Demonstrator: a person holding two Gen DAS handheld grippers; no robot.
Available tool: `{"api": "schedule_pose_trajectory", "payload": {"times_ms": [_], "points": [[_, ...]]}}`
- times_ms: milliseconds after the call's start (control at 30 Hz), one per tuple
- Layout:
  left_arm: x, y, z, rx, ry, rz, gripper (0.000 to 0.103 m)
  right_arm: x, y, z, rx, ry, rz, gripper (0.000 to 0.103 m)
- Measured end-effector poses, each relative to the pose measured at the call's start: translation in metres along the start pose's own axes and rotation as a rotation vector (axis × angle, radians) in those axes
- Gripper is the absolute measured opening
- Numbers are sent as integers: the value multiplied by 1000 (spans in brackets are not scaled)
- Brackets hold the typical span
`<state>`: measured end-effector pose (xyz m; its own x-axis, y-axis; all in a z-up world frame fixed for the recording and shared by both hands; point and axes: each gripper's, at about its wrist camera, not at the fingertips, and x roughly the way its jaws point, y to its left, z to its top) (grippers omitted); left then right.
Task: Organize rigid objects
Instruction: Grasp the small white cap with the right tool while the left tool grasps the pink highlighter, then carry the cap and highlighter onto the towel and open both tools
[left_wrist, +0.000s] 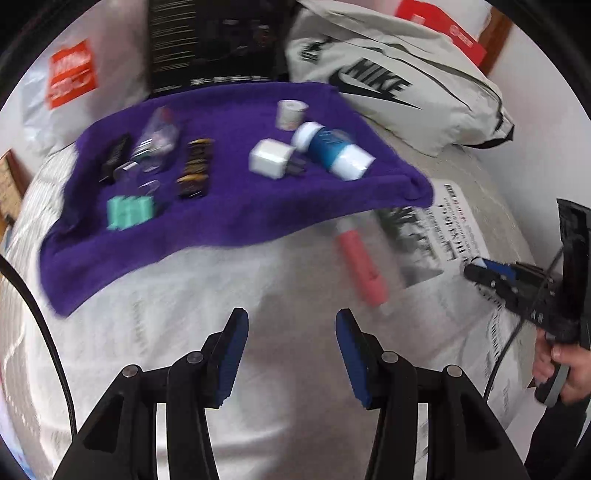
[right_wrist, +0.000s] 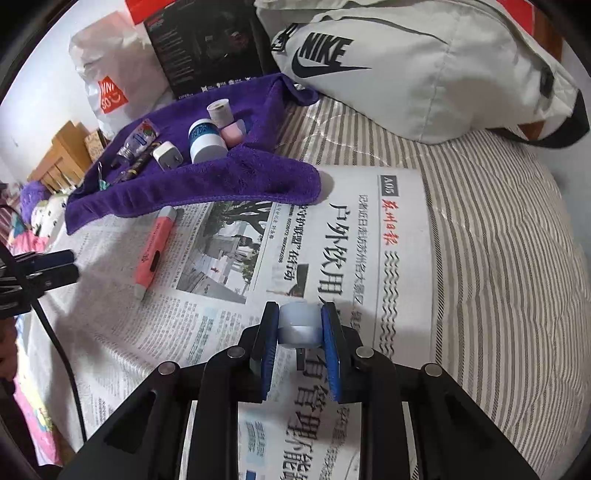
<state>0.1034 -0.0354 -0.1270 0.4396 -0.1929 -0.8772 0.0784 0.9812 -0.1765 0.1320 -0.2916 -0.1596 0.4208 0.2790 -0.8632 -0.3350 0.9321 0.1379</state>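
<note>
Gripping a small white cap (right_wrist: 298, 324) in my right gripper (right_wrist: 300, 325), on the newspaper (right_wrist: 369, 229) below the purple towel (right_wrist: 221, 181). Lift straight, squeeze steady. Left gripper (left_wrist: 291, 332) half-open, empty.

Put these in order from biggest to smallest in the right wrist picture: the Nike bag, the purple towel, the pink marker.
1. Nike bag
2. purple towel
3. pink marker

That is only how they look; the marker lies nearer the camera.
</note>
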Motion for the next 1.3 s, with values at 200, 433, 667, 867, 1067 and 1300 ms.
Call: {"api": "schedule_pose_trajectory", "payload": {"times_ms": [200, 433, 667, 867, 1067, 1300], "points": [[24, -39, 26, 45, 14, -3, 47, -7, -8, -7, 40, -4, 37, 24], [51, -54, 28, 33, 24, 94, 47, -11, -6, -12, 30, -3, 57, 24], [54, -71, 31, 75, -1, 145, 26, -9, 3, -16, 11, 3, 89, 24], [45, -47, 24, 9, -11, 56, 16, -12, 7, -17, -1, 1, 102, 24], [25, -15, 12, -57, -19, 9, 16, -14, 11, -12, -19, -2, 102, 24], [6, 8, 11, -65, -52, 11, 16, -9, 25, 2, -47, 3, 140, 24]]}}
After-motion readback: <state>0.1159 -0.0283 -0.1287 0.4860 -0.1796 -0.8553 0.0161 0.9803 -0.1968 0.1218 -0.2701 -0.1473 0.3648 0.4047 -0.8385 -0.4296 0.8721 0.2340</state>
